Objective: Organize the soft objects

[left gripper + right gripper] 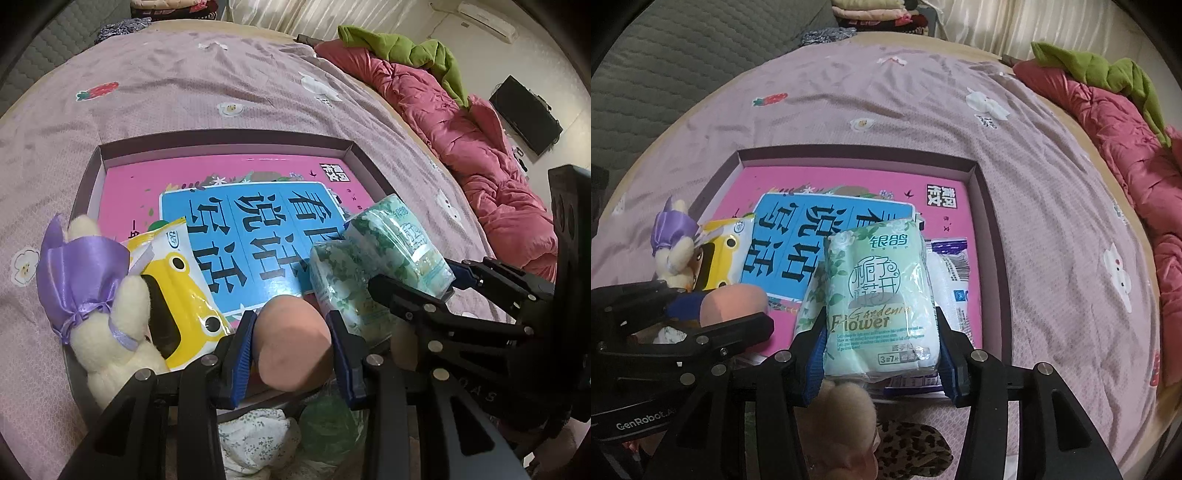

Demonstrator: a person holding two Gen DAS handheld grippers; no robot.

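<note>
On the mauve bedspread (pixel 923 110), the shallow box (pixel 991 221) receives goods: the left gripper (pixel 291 354) clasps a peach sponge (pixel 291 343), while the right gripper (pixel 882 350) brackets the green tissue pack (pixel 879 295), best lowered flat before letting go.

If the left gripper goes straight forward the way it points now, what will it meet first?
Probably the blue book cover lying in the shallow box. The left gripper is shut on a peach-coloured soft object, which would likely touch first. The yellow tissue pack lies just left of that line; depth is unclear.
</note>
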